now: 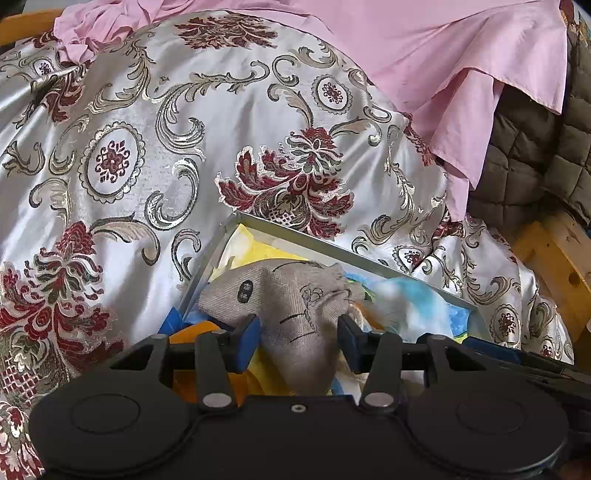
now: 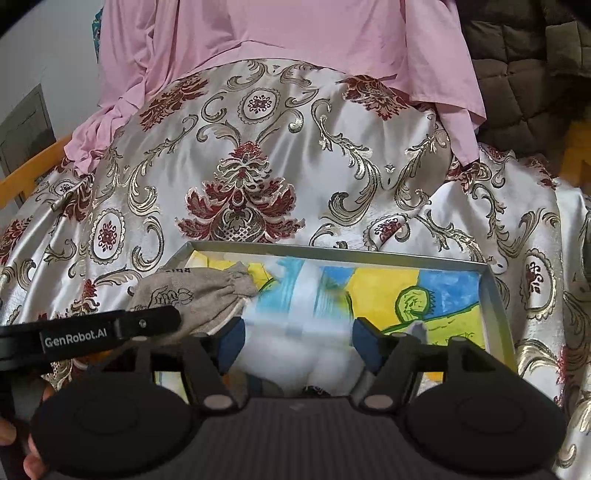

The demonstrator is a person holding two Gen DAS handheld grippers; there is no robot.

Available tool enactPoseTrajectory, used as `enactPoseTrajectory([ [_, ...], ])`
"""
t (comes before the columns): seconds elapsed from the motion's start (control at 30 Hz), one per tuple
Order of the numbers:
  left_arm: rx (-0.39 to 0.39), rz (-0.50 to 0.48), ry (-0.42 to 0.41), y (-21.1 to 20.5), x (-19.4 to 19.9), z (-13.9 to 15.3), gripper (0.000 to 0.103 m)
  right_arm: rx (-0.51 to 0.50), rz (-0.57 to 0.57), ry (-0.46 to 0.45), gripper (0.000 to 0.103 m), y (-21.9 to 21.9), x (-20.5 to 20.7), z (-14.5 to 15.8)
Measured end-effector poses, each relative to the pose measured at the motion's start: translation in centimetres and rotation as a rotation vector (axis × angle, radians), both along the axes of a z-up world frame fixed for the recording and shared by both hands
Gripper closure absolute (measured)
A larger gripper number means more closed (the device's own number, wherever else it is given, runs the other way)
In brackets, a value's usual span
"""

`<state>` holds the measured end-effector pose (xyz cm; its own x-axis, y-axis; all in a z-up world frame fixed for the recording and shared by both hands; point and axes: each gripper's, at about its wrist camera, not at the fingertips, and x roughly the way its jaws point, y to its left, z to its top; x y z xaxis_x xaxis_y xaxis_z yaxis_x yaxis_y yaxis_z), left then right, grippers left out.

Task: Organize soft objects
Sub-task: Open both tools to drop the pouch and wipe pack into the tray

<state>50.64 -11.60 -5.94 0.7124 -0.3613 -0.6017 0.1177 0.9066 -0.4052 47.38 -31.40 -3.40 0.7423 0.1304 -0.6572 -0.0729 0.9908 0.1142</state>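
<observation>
Two wrist cams, both angled down into the same box

The left one sits right behind the left gripper [image 1: 299, 341], looking across the grey box [image 1: 347, 253] from its left corner; the right one rides behind the right gripper [image 2: 297, 339], squarer to the box [image 2: 332, 254]. Both are very close and share the box, brocade bedspread [image 1: 129, 122] and pink sheet [image 1: 406, 44].

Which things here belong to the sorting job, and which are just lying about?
Job:
- grey drawstring pouch between left claw
- white-and-blue soft item between right claw
- grey box

Lying about:
- floral satin cover
- pink cloth
- quilted blanket
</observation>
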Motion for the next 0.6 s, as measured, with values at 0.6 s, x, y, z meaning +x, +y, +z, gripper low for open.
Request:
enactPoseTrajectory([
  [0.6,0.012,0.03,-0.06,0.2,-1.3,1.6,0.016,-0.008,-0.064,-0.065,0.009,-1.2,-1.5,1.3],
])
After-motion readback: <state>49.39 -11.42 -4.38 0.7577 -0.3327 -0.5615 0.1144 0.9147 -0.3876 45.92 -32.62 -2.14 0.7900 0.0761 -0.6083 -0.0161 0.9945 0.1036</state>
